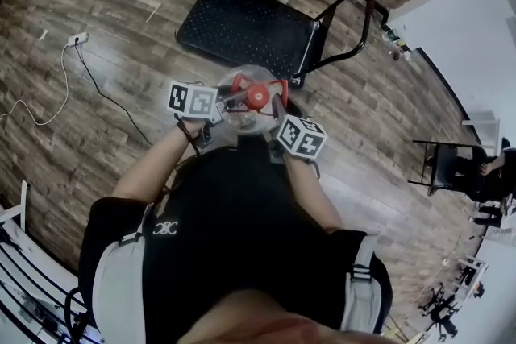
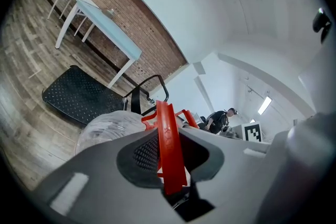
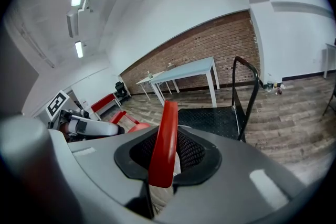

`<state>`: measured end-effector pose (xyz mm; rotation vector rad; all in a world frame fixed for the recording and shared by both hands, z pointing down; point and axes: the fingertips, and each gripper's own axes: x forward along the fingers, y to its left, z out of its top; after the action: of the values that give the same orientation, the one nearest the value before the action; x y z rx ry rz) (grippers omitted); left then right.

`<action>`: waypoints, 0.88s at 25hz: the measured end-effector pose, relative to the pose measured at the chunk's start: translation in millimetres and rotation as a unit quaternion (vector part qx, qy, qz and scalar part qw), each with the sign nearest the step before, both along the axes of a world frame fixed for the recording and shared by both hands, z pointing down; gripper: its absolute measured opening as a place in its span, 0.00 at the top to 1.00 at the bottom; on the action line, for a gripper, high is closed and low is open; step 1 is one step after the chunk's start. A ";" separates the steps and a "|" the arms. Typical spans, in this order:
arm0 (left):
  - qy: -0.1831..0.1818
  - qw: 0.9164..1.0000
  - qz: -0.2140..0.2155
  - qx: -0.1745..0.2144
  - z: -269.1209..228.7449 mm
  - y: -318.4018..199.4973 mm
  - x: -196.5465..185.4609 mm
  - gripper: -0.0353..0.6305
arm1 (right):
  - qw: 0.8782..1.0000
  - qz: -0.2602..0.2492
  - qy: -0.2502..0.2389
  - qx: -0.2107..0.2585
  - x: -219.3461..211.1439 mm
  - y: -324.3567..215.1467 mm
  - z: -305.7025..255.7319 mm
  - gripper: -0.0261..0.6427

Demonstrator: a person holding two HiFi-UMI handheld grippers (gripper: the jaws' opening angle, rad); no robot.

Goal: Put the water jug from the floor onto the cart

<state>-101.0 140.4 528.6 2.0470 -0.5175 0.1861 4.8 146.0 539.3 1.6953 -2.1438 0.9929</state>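
I have the water jug (image 1: 243, 123) up off the floor (image 1: 97, 117), hanging in front of my chest by its red handle (image 2: 169, 149). The fingers of my left gripper (image 1: 228, 99) are clamped on one side of that handle and the fingers of my right gripper (image 1: 276, 110) on the other. So the pick-up looks done. What is left is the carry forward and the setting down, since the cart (image 1: 242, 28) lies just ahead on the floor with its black deck bare and nothing touching it. The head view gives me the layout: jug between the two grippers, cart beyond it, its push bar (image 1: 360, 16) on the far right side. It cannot show how well each strip of handle is seated. The gripper views do: each shows the red strip running between the dark pads, pressed from both sides. The left gripper view alone shows the clear body of the jug bulging below the handle. The right gripper view shows the cart's deck almost level, and a white counter (image 3: 189, 72) against the brick wall behind it.
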 end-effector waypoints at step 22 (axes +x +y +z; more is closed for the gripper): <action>-0.035 0.999 -0.022 -0.026 13.3 -203.8 67.7 0.84 | 0.999 -0.027 -0.028 0.017 68.0 -208.9 12.7 0.83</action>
<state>-33.4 -63.4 541.9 1.9817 -0.5951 0.2441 72.8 -62.9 552.0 1.6338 -2.2424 1.0067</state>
